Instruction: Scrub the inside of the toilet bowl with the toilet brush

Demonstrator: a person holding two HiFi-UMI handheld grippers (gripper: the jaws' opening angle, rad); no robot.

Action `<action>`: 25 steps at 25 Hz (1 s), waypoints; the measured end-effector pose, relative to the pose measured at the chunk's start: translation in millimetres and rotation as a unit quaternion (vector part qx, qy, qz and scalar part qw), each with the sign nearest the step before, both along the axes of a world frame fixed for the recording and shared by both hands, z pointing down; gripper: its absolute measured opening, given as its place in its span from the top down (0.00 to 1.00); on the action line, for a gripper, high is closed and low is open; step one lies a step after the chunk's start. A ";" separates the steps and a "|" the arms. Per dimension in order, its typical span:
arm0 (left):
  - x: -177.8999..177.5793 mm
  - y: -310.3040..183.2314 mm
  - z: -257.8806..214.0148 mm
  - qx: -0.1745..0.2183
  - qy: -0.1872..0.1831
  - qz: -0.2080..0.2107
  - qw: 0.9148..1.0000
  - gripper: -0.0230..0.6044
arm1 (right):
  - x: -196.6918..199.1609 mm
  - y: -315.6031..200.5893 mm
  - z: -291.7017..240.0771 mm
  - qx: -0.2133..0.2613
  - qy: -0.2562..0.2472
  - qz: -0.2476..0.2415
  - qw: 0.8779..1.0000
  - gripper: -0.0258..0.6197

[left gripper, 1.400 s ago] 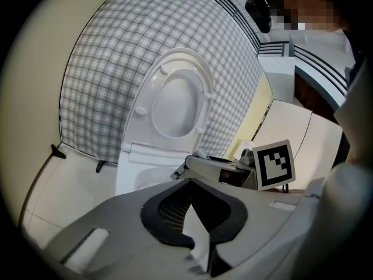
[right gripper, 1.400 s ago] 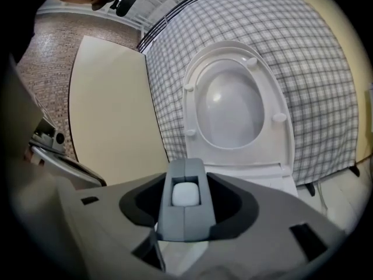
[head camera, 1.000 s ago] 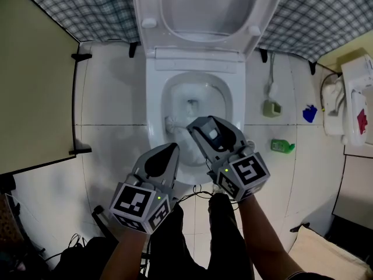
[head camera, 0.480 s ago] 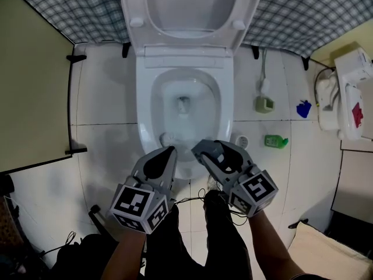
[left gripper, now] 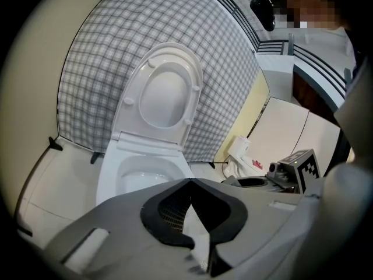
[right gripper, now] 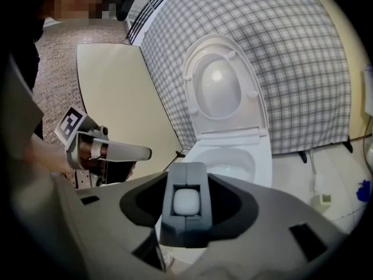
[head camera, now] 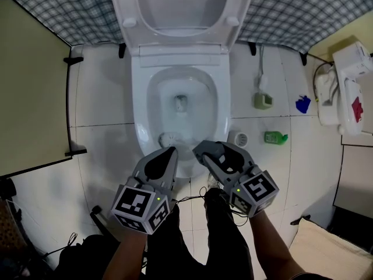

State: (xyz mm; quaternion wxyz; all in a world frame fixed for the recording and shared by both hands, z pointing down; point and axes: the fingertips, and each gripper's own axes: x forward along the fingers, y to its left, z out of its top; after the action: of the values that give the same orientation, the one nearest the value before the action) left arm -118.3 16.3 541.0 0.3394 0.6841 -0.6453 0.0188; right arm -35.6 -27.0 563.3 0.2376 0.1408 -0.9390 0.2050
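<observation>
The white toilet (head camera: 140,98) stands with its lid up and its bowl (head camera: 182,107) open in the head view. The toilet brush's white head (head camera: 169,137) lies inside the bowl at the front left wall. My right gripper (head camera: 201,150) hovers at the bowl's front rim; its jaws are closing on the brush's handle, whose white end (right gripper: 186,202) shows between the grey pads. My left gripper (head camera: 170,151) is beside it, just left of the front rim, with its jaws shut and nothing held. The left gripper (left gripper: 189,181) sees the toilet (left gripper: 111,174) ahead.
A greenish holder (head camera: 262,100), a white round drain cover (head camera: 239,137), a green bottle (head camera: 275,137) and a blue scrap (head camera: 303,104) lie on the tiled floor right of the toilet. A white appliance (head camera: 344,83) stands far right, a beige partition (head camera: 32,86) left.
My right gripper has drawn back from over the bowl to its front rim, taking the brush head toward the front wall. The left gripper has hardly moved.
</observation>
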 end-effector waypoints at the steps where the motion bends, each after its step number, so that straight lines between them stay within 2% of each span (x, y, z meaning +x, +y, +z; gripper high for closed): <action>1: 0.1 0.6 0.5 0.000 0.000 0.001 1.000 0.98 | -5.3 -1.2 0.8 0.000 0.002 0.003 1.000 0.64; 7: 2.1 0.9 3.2 -0.002 0.006 0.005 1.000 0.98 | -30.5 -28.9 17.0 0.006 -0.004 0.038 0.999 0.64; 17: -9.5 7.5 8.9 -0.008 0.008 0.009 1.000 0.98 | -87.3 -89.7 25.3 0.052 -0.039 0.090 0.994 0.64; 21: -13.6 9.2 14.0 -0.012 0.010 0.006 1.000 0.98 | -99.3 -99.6 25.8 0.059 -0.036 0.081 0.994 0.64; 25: -9.2 10.1 16.0 -0.014 0.015 0.009 1.000 0.98 | -88.1 -84.6 28.1 0.058 -0.020 0.062 0.996 0.64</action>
State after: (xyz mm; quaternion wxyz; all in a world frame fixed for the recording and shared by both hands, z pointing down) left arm -127.5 26.4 557.0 0.3583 0.6852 -0.6338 0.0208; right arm -123.7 -111.6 591.4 0.1966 0.2078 -0.9436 0.1669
